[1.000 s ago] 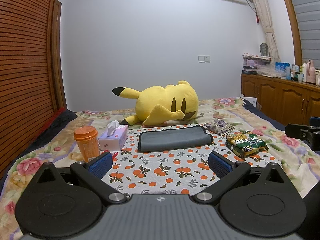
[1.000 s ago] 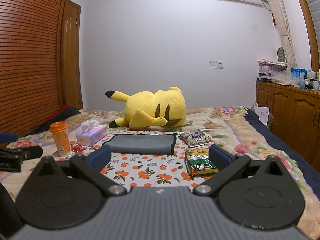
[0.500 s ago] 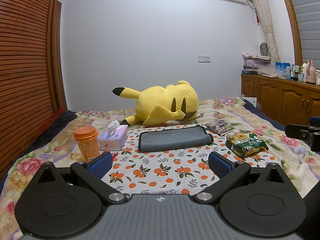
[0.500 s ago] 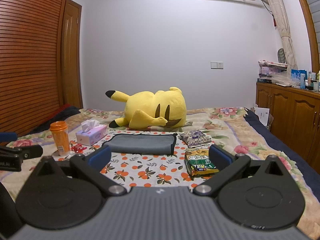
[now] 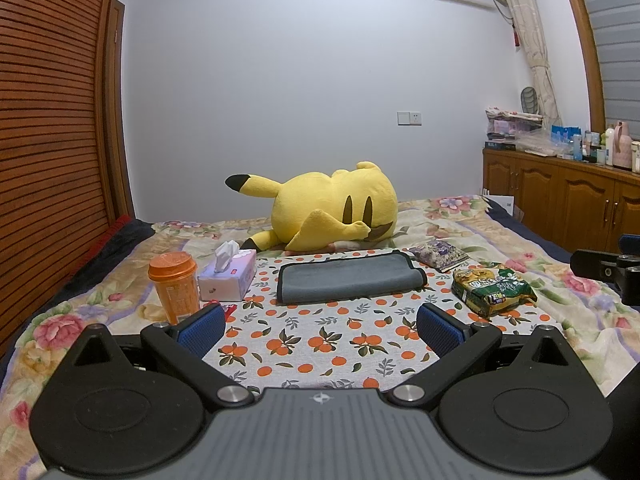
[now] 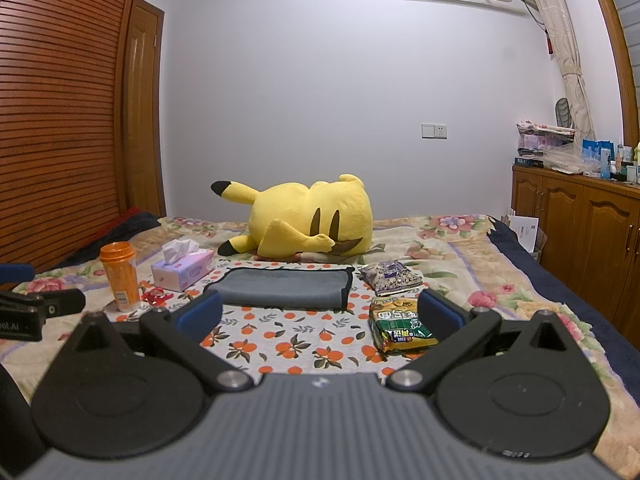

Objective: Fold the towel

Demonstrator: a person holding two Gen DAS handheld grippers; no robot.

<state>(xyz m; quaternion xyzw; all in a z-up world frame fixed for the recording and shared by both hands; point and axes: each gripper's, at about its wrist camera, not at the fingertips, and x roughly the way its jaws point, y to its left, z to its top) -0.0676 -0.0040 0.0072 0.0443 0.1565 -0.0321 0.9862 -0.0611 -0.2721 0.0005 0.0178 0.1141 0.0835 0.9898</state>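
Jaws spread on left gripper (image 5: 320, 330) and right gripper (image 6: 320, 314), folded towel (image 5: 350, 278) beyond, tissue box (image 5: 228, 276) with tissue protruding.

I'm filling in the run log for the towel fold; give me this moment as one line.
phase: before grasp | left gripper: open, empty | right gripper: open, empty | towel: lying folded on bed, untouched

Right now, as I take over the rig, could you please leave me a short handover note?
Left gripper: open, empty, held short of the towel.
Right gripper: open, empty, also held back.
The grey towel lies on the orange-print cloth in front of the yellow plush. It looks already folded into a narrow band.
Nearby: tissue box, orange cup, green snack bag.
Left: judge whether another fold is needed; nothing is gripped yet.
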